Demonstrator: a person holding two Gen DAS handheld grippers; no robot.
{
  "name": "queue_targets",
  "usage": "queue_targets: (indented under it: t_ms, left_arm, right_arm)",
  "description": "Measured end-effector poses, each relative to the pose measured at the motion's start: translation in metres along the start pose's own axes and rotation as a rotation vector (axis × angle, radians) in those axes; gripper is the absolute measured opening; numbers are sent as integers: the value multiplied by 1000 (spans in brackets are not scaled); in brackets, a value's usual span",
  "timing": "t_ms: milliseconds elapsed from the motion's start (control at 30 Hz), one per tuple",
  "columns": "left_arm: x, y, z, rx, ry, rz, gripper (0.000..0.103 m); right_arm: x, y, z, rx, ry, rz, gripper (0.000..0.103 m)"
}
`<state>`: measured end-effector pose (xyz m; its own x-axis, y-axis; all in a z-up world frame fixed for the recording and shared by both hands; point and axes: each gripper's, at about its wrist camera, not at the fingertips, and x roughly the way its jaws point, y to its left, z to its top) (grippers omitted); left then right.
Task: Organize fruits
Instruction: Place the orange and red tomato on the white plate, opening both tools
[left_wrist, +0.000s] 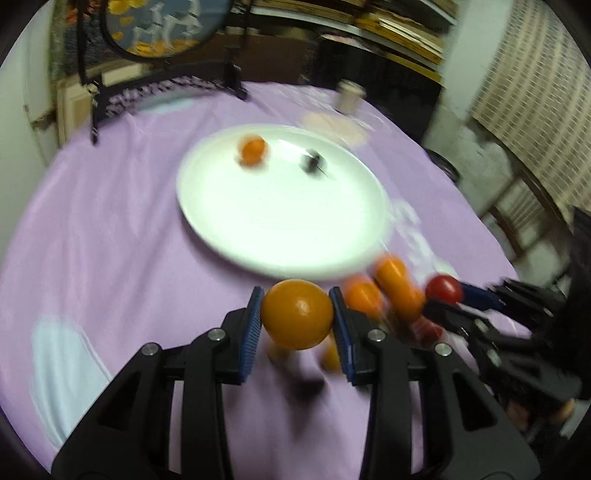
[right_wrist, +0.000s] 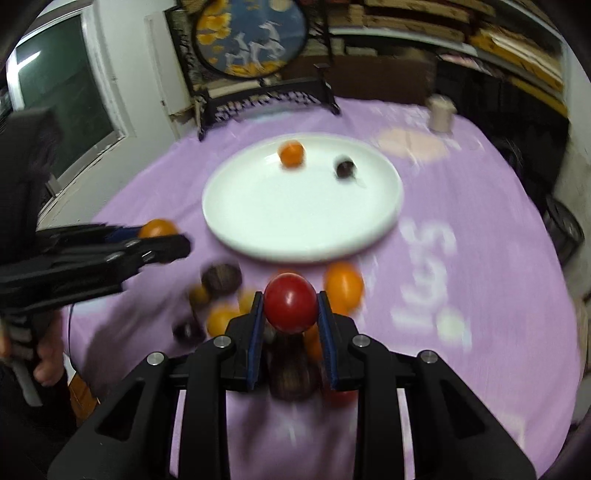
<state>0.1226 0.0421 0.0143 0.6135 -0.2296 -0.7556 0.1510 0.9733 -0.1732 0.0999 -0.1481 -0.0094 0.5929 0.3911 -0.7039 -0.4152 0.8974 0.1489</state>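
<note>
A: Left hand-held gripper (left_wrist: 296, 320): blue pads (left_wrist: 252, 332) clamped on an orange fruit (left_wrist: 297, 313), lifted off the purple worktop (left_wrist: 110, 236). Status on the right?

B: Right hand-held gripper (right_wrist: 290, 309) is closed around a red tomato (right_wrist: 290, 307), held above the cloth. Beneath and beside its fingers lies a loose pile: orange fruits (right_wrist: 343, 283), dark brown ones (right_wrist: 221, 277), blurred.

A: Just ahead of both grippers sits the white plate (left_wrist: 280, 221). On its far side are a small orange fruit (left_wrist: 252, 149) and, to the right of that, a dark round fruit (left_wrist: 312, 161), apart from each other.

B: Beyond the plate, near the far right edge, stands a pale cup (right_wrist: 440, 112); far left, a dark stand with a round painted panel (right_wrist: 251, 37).
</note>
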Motion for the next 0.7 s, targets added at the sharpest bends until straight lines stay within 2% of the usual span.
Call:
queue_targets:
  t_ms: [167, 200, 300, 400, 567, 633, 667, 700]
  left_arm:
    - [45, 25, 80, -59, 11, 52, 37]
    - [60, 31, 97, -79, 25, 58, 37]
    - [93, 44, 119, -136, 51, 53, 37]
    - [114, 53, 119, -166, 74, 54, 37]
    - [125, 58, 116, -164, 97, 58, 38]
    - [122, 56, 115, -149, 82, 77, 47]
    - [119, 55, 116, -143, 70, 85, 56]
    - [113, 54, 116, -138, 50, 89, 60]
  right_arm:
    - [54, -7, 84, -40, 28, 13, 28]
    - [69, -10, 98, -48, 27, -1, 28]
    - [115, -19, 126, -70, 43, -70, 28]
    - [144, -28, 137, -45, 95, -51, 28]
    - [162, -33, 139, -42, 103, -57, 29]
    - [164, -33, 139, -45, 98, -73, 32]
    - [163, -34, 139, -46, 84, -97, 43]
    - [160, -35, 138, -49, 73, -116, 47]
